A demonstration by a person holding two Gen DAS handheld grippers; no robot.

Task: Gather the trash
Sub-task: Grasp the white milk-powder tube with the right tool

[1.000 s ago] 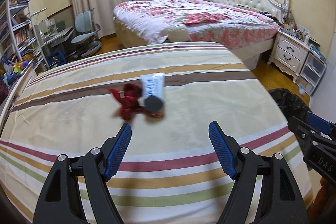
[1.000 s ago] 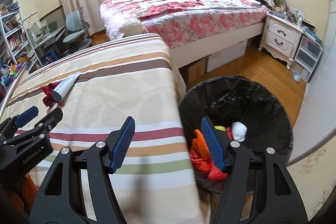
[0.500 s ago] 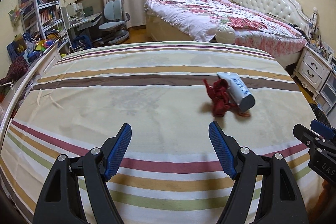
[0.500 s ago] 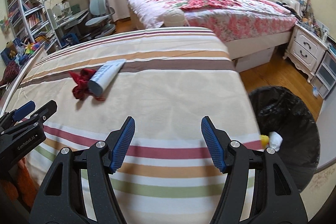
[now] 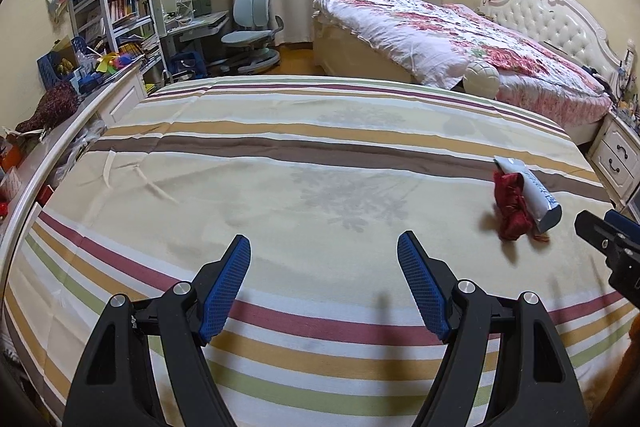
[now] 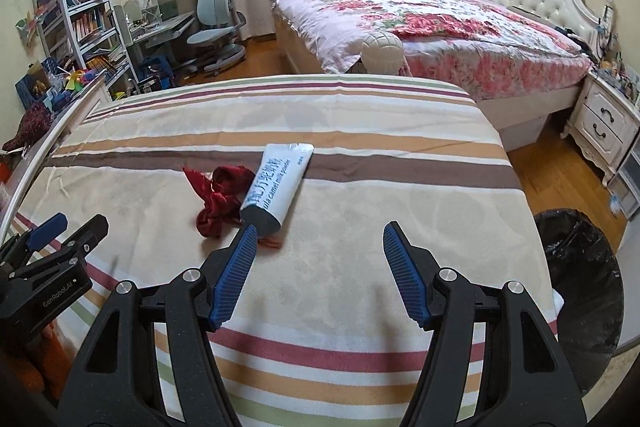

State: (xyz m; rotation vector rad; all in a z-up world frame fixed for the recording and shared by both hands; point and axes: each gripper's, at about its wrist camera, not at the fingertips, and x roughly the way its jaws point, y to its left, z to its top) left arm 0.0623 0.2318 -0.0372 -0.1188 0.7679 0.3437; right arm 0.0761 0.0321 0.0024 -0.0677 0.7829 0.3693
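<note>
**Q:** Where does the trash lie?

**A:** A white tube [image 6: 278,182] rests on the striped bedspread [image 6: 360,187], touching a crumpled red scrap [image 6: 218,197] on its left.

**Q:** And the tongs?

**A:** The right tongs [image 6: 316,277] hang spread and empty near the tube's cap end; the left tongs [image 5: 324,289] are spread too, over bare stripes. A black-lined bin [image 6: 580,267] stands beside the bed.

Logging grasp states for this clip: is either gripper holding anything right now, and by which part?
Nothing is held. The left gripper and right gripper are both open and empty; the tube and red scrap lie on the bedspread.
</note>
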